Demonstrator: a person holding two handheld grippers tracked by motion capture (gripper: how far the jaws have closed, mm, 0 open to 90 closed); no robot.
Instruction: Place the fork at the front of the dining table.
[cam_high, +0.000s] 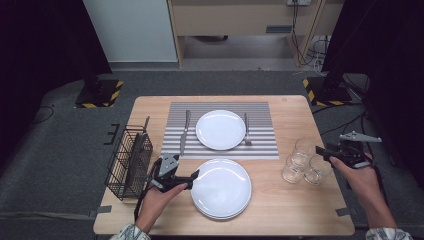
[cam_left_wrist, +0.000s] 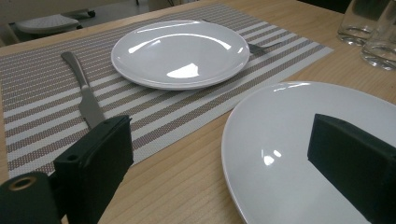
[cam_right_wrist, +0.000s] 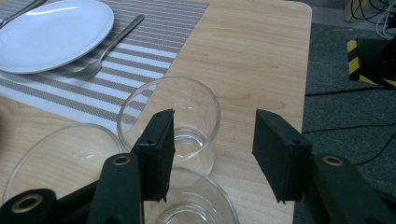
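Glass (cam_right_wrist: 170, 123) ahead of my right gripper (cam_right_wrist: 212, 154) looks slick and fragile; its jaws stand open, unloaded, so I'd pinch the rim.

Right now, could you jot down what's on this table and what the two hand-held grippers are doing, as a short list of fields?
Table: wooden table
Placemat: striped placemat, holding far plate, knife on its left, fork on its right
Near plate: white near plate on bare wood
Glasses: three empty glasses, clustered at the right
Basket: black wire basket at the left edge
Left hand-held gripper: jaws open, straddling the near plate's left rim
Right hand-held gripper: jaws open, at the glasses, gripping none
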